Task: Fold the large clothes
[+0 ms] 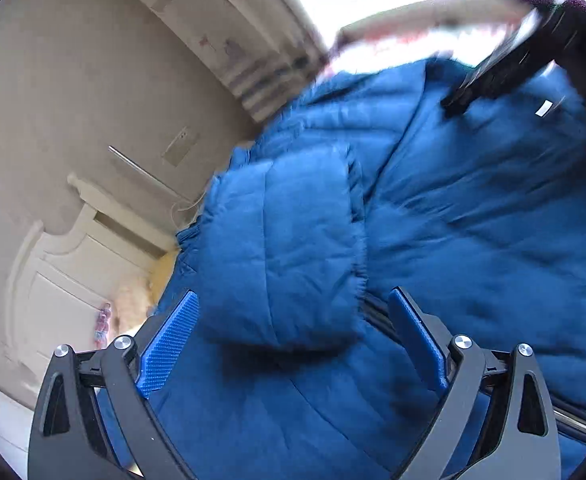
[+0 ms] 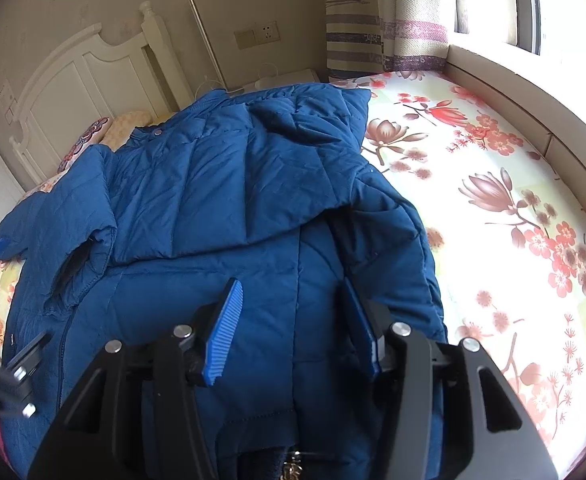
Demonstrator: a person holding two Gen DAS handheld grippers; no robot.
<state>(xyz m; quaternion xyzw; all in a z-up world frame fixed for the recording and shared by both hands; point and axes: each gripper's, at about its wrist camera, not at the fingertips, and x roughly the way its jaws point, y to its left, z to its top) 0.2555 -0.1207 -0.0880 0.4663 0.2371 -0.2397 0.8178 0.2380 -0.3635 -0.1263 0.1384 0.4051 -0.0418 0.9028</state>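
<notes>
Here, labelled parts of the scene:
Garment: my blue quilted puffer jacket [image 2: 221, 184] lies spread on the bed, collar end toward the headboard.
Sleeve: one sleeve [image 1: 285, 248] is folded across the jacket body, its cuff lying between my left pads.
Left claw [image 1: 293, 354]: jaws wide apart, pads clear of the fabric, gripping nothing.
Right claw [image 2: 293, 328]: jaws partly apart over the jacket's lower part; whether the pads pinch fabric, I cannot tell.
Bed: floral sheet [image 2: 493, 200] bare to the jacket's right.
Background: white headboard [image 2: 85, 76], striped curtain [image 2: 353, 36].
</notes>
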